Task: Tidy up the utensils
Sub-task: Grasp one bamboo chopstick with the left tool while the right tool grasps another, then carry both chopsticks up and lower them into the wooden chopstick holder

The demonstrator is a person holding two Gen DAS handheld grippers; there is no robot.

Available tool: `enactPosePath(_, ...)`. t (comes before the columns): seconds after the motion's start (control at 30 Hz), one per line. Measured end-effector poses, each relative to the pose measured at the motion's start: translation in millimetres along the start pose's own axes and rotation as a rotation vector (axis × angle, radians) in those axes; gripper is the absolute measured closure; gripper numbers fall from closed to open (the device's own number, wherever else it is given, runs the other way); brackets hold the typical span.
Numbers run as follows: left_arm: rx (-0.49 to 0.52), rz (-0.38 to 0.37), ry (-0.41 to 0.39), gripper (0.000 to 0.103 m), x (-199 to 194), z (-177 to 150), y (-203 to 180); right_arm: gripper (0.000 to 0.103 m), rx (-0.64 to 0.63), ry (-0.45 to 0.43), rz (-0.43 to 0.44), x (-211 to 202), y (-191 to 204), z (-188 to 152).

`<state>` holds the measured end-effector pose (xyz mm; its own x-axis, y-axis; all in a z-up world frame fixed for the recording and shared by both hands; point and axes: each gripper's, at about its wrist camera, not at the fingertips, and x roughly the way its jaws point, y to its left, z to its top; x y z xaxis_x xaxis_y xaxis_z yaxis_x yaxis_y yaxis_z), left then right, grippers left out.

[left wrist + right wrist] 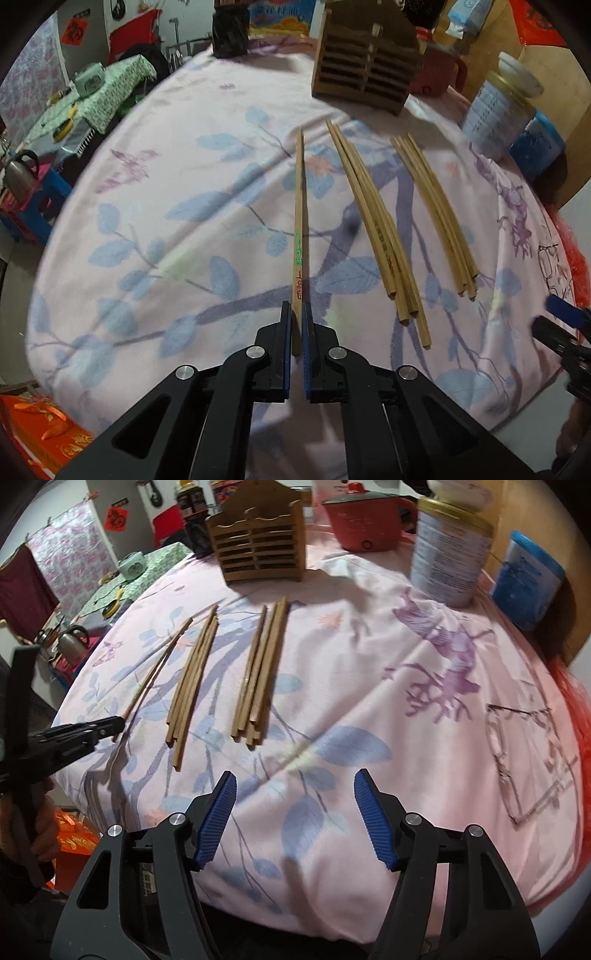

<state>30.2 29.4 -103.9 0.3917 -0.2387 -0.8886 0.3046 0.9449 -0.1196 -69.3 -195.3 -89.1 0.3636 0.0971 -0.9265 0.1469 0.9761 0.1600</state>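
My left gripper (296, 314) is shut on the near end of a pair of wooden chopsticks (299, 221), which point away toward the wooden utensil holder (364, 74). Two bundles of chopsticks lie on the cloth to the right: a middle bundle (376, 229) and a right bundle (439, 221). In the right wrist view the held pair (159, 668), middle bundle (192, 679) and right bundle (262, 672) lie left of centre, with the holder (258, 542) behind. My right gripper (295, 801) is open and empty above bare cloth. The left gripper (110, 725) shows at left.
The table has a pink floral cloth (369, 701). At the back stand a red pot (364, 520), a large tin (450, 554) and a blue tub (528, 579). A dark bottle (231, 33) stands back left. A kettle (74, 642) and side table (92, 96) lie beyond the left edge.
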Motion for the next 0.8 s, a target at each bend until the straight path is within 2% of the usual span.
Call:
enactPosePath(0.27, -0.01, 0.055, -0.046, 0.097, -43.0, 6.7, 9.4, 0.064, 0.005, 0.014, 0.065, 36.5, 10.4, 13.1)
enactPosePath(0.43, -0.01, 0.059, -0.056, 0.097, -54.8, 12.9, 17.4, 0.072, 0.038, 0.005, 0.096, 47.3, 13.2, 27.2)
enactPosePath(0.5, -0.008, 0.055, -0.049, 0.097, -53.1, 15.3, 20.2, 0.08, 0.048, 0.003, 0.107, 53.8, 15.8, 33.1)
enactPosePath(0.57, 0.005, 0.05, -0.045, 0.097, -51.9, 17.0, 21.8, 0.097, 0.061, 0.017, 0.115, 59.8, 15.6, 35.7)
enactPosePath(0.63, 0.021, 0.042, -0.047, 0.097, -52.0, 21.1, 23.5, 0.098, 0.081, 0.026, 0.106, 63.6, 13.7, 36.1)
enactPosePath(0.8, 0.058, 0.008, -0.066, 0.097, -55.3, 39.9, 30.2, 0.1, 0.131, -0.015, 0.072, 46.6, 5.2, 36.9)
